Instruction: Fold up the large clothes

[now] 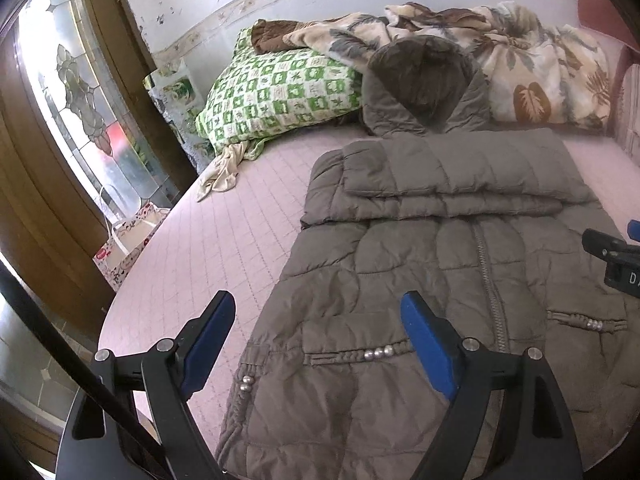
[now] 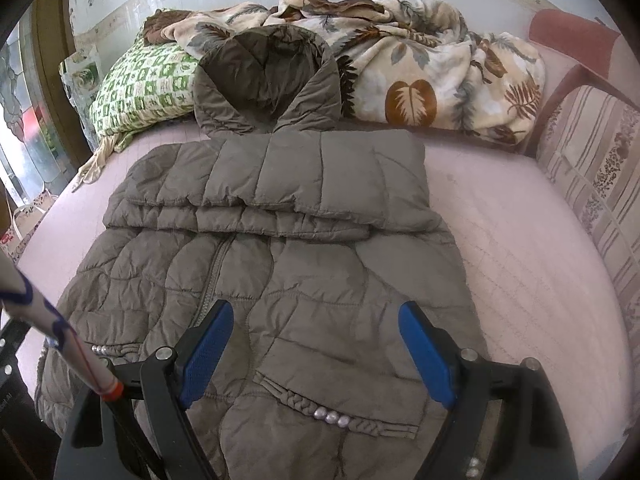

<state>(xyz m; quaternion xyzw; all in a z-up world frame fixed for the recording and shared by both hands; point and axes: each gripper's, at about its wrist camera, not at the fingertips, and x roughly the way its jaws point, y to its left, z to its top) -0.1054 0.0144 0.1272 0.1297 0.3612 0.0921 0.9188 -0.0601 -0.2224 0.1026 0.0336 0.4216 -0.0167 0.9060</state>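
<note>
A grey-brown quilted hooded jacket (image 1: 420, 264) lies front up on a pink bed (image 1: 224, 240), its sleeves folded across the chest and its hood (image 1: 424, 84) resting against the bedding at the head. My left gripper (image 1: 316, 312) hovers open over the jacket's lower left edge, with nothing between its blue pads. In the right wrist view the same jacket (image 2: 280, 264) fills the middle. My right gripper (image 2: 316, 320) stands open above its lower right part, near a beaded pocket trim (image 2: 332, 416), and holds nothing. The right gripper's tip (image 1: 612, 256) shows at the left view's right edge.
A green checked pillow (image 1: 276, 92) and a crumpled leaf-print blanket (image 2: 420, 64) lie along the bed's head. A striped chair (image 2: 592, 152) stands at the right side. A stained-glass door (image 1: 80, 92) and a patterned bag (image 1: 128, 240) are left of the bed. Bare pink sheet (image 2: 520, 240) flanks the jacket.
</note>
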